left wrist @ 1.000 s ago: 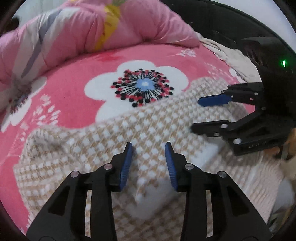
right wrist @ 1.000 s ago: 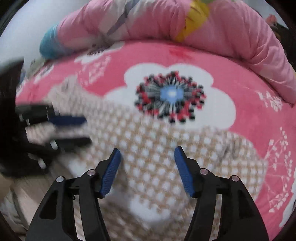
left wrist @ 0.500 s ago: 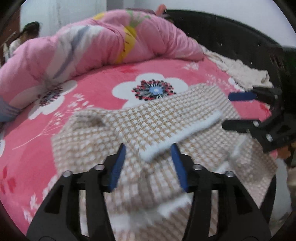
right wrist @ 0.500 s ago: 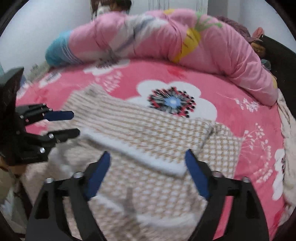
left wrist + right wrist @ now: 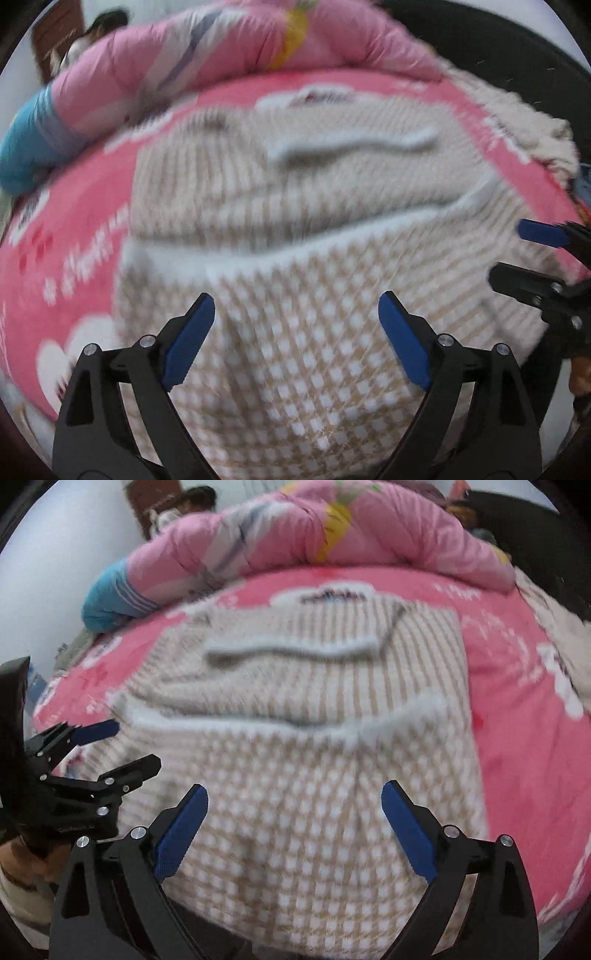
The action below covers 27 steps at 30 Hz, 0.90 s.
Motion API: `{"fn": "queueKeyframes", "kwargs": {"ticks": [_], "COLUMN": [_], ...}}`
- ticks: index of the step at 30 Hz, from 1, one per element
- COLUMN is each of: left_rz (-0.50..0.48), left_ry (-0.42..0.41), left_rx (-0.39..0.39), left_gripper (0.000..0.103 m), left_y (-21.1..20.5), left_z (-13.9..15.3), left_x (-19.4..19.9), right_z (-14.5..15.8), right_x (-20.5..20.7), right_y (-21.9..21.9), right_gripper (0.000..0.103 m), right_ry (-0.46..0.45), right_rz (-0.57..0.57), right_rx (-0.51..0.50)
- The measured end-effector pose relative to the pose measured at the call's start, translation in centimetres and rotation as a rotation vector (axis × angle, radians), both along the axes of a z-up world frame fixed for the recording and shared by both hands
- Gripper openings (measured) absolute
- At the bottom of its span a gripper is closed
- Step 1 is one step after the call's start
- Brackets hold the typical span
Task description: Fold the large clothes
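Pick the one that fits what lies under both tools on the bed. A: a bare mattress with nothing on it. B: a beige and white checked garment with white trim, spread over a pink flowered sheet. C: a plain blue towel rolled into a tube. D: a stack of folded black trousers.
B: the beige and white checked garment with white trim lies spread on the pink flowered sheet.

A home bedroom: a bed (image 5: 517, 672) is wearing a pink flower-print sheet, a rolled pink quilt (image 5: 295, 535) is lying along its far edge, and a dark headboard (image 5: 480, 66) is curving behind.
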State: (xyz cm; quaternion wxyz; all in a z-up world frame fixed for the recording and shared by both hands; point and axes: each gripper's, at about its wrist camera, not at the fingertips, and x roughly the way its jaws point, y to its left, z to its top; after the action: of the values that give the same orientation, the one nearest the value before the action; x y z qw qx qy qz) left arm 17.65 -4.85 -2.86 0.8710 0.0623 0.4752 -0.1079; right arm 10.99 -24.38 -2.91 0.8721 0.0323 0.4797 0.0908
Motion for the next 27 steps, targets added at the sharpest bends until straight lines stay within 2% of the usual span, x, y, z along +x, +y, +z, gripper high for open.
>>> {"fn": "queueKeyframes", "kwargs": {"ticks": [2,4,5,14,20,27], "left_rz": [0.067,0.096,0.100,0.124,0.127,0.125], "left_ry": [0.003,0.027,0.028,0.008,0.033,0.041], "left_rx": [-0.047,-0.121,-0.129,-0.124,-0.124,-0.126], "left_gripper": [0.096,0.096,0.096,0.096,0.096,0.096], "left_y": [0.9,2.1,2.3,2.4,2.3,2.3], "left_z": [-1.2,-1.7,-1.6,-1.7,-1.6,-1.5], "left_x": [0.0,0.2,0.3,-0.3,-0.2,0.1], "right_z": [-2.4,-2.4,-2.4,-2.6,-2.8,-2.7], "right_x": [0.3,0.0,0.0,-0.3,0.1,0.0], "right_y": [0.1,-0.2,-0.2,-0.4,-1.5,-1.7], "right_gripper": [0.097,0.097,0.097,0.097,0.097,0.097], "right_ry": [0.056,0.036,0.041,0.048,0.063,0.055], "right_rz": [-0.008,-0.021,-0.022,-0.050,-0.047,-0.048], "right_rx": [-0.009,0.014,0.011,0.062,0.110,0.108]}}
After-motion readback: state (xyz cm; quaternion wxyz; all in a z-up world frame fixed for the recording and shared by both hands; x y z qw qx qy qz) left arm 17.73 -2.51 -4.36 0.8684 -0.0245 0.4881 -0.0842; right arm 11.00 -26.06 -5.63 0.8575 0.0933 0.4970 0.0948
